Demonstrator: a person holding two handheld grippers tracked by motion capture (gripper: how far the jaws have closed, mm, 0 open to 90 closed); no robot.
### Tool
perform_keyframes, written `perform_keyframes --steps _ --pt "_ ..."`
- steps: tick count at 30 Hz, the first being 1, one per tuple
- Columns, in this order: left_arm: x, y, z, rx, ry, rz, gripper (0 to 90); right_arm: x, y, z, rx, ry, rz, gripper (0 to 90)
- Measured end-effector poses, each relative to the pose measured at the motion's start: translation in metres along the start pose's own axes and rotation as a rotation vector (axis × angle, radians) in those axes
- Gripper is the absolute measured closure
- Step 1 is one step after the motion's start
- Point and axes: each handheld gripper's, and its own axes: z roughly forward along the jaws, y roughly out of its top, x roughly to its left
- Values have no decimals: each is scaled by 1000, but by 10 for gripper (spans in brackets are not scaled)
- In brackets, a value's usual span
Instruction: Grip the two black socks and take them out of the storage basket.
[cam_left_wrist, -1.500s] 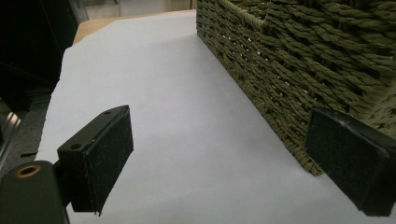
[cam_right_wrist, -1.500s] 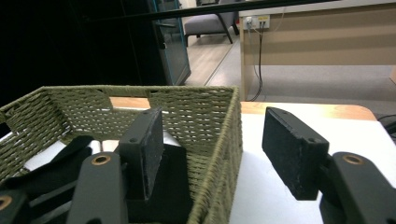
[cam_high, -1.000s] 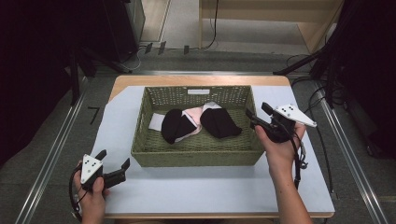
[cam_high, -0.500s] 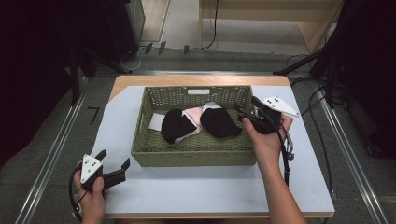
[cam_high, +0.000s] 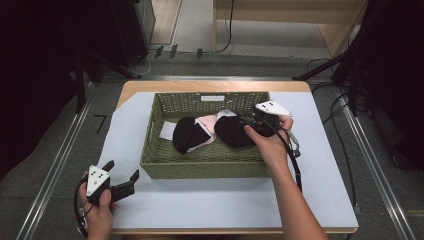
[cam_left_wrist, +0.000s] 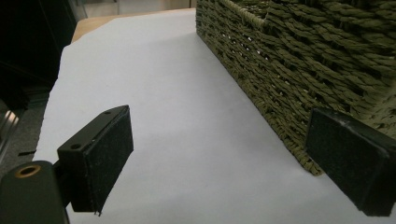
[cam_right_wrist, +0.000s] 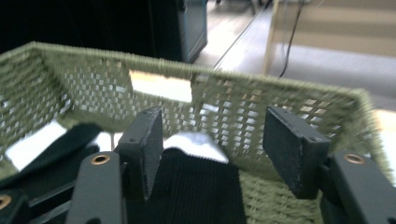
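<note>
We see the right gripper (cam_high: 248, 121) inside the green basket (cam_high: 200, 167) at center frame, jaws wide over a black sock (cam_right_wrist: 201, 189), gripping nothing. The left gripper (cam_high: 121, 176) sits lower left on the white sheet (cam_high: 210, 200), jaws wide, empty, beside the basket corner.

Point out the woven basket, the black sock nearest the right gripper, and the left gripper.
woven basket (cam_high: 200, 162): high view, on its near outer wall.
black sock (cam_high: 231, 134): high view, on the middle of its dark fabric.
left gripper (cam_high: 121, 177): high view, midway between its open fingertips.
</note>
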Motion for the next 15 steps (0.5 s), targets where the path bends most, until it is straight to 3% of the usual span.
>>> perform_keyframes --steps 7,9,12,13,15 --pt "0 0 0 2 1 2 92 -5 -5 13 82 52 -21 335" --pt "0 0 0 6 2 5 92 -5 -8 19 118 81 -28 270" --pt "0 0 0 6 2 6 92 -3 -9 24 143 97 -47 251" --pt "0 0 0 6 1 5 92 0 -10 30 169 95 -78 210" --pt "0 0 0 5 1 3 92 4 -12 35 181 110 -99 209"
